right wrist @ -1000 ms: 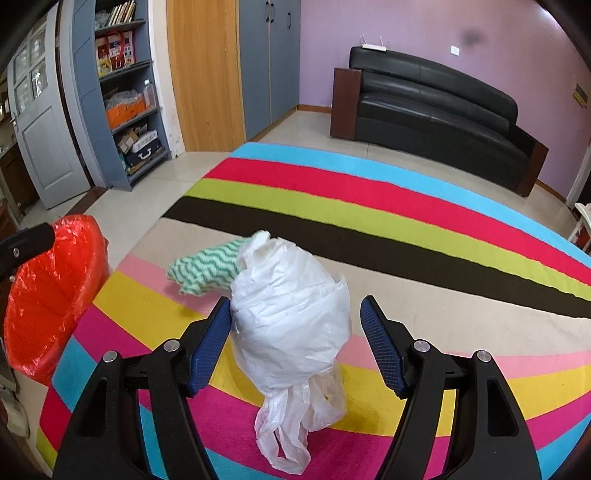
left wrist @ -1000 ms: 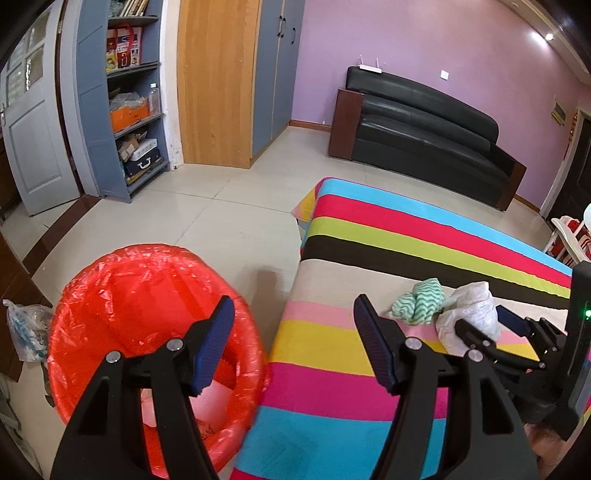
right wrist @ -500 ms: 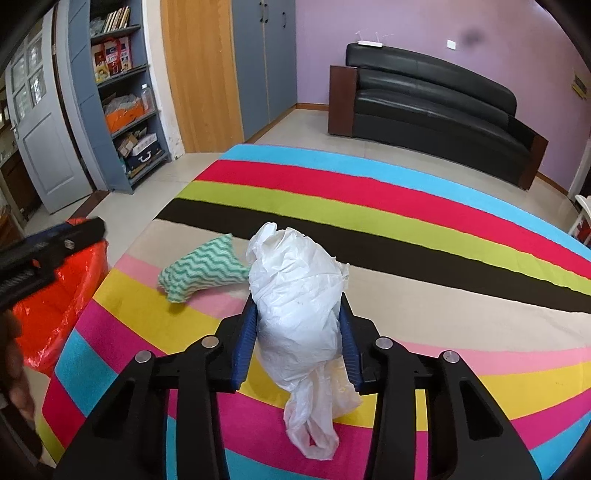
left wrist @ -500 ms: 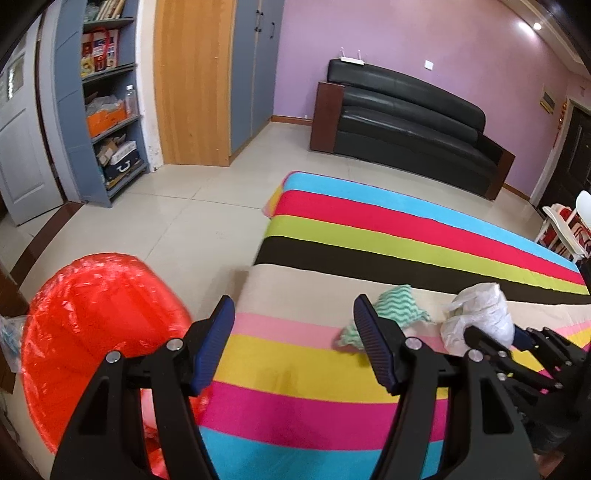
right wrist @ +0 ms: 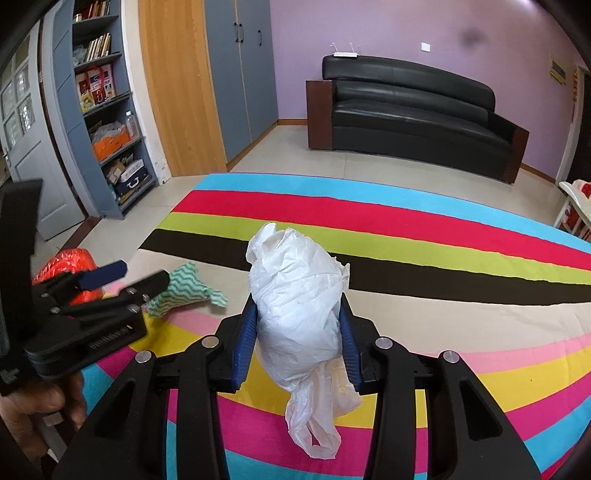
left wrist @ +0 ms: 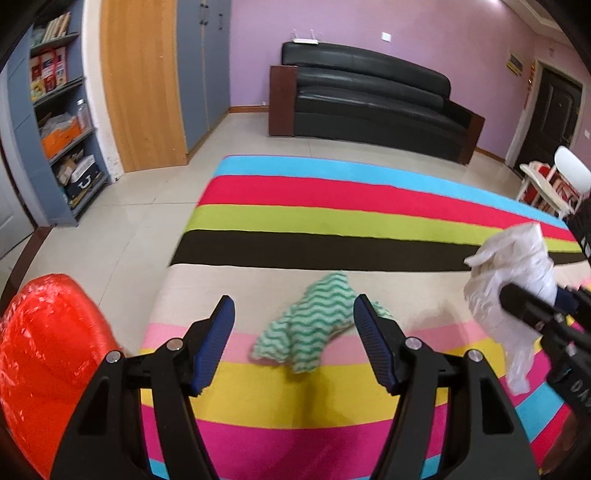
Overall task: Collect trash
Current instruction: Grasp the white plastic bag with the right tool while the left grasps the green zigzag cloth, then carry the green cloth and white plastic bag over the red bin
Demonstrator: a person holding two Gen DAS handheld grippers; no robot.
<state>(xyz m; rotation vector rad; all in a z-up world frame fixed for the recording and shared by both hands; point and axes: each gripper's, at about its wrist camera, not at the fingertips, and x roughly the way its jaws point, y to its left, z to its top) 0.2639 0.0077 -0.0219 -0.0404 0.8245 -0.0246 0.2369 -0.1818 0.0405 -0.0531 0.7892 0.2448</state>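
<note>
Two grippers: left gripper [left wrist: 293, 334], right gripper [right wrist: 297, 338]. One white bag [right wrist: 299, 295]. One green zigzag cloth [left wrist: 314, 328]. One red-lined bin [left wrist: 44, 354]. One striped cover [left wrist: 332, 221], one black sofa [left wrist: 373, 107], one router [left wrist: 304, 38] on top of it. One wooden door [left wrist: 142, 81]. One bookshelf [right wrist: 107, 110]. One hand [right wrist: 40, 402] showing.

Purple wall [right wrist: 369, 26], black sofa [right wrist: 413, 114], tiled floor [left wrist: 110, 236], wooden door [left wrist: 142, 81]
</note>
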